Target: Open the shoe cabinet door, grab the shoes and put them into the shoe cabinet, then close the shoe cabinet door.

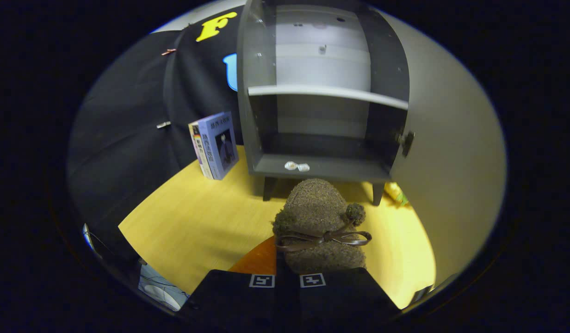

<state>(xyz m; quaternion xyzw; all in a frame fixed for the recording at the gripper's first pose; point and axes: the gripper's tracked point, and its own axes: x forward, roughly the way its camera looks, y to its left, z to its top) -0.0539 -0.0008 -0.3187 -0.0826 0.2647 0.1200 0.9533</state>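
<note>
A brown fuzzy shoe [319, 222] with a dark ribbon bow and a pompom juts forward from between my fingers, its toe pointing at the cabinet. My gripper [287, 277] is shut on the shoe's heel end, both fingers close together on it. Just beyond the toe stands the grey shoe cabinet [322, 166] on short dark legs, open at the front. It has one shelf [326, 92] across the middle and nothing on the shelf. Its door [451, 152] is swung wide to the right, with a dark knob [406, 141] on its edge.
A small white scrap [296, 166] lies on the cabinet's bottom lip. Two books [214, 145] stand upright left of the cabinet on the yellow wooden floor [197, 222]. An orange-brown patch [257, 261] shows left of the shoe. Something green and yellow [398, 194] peeks out behind the door.
</note>
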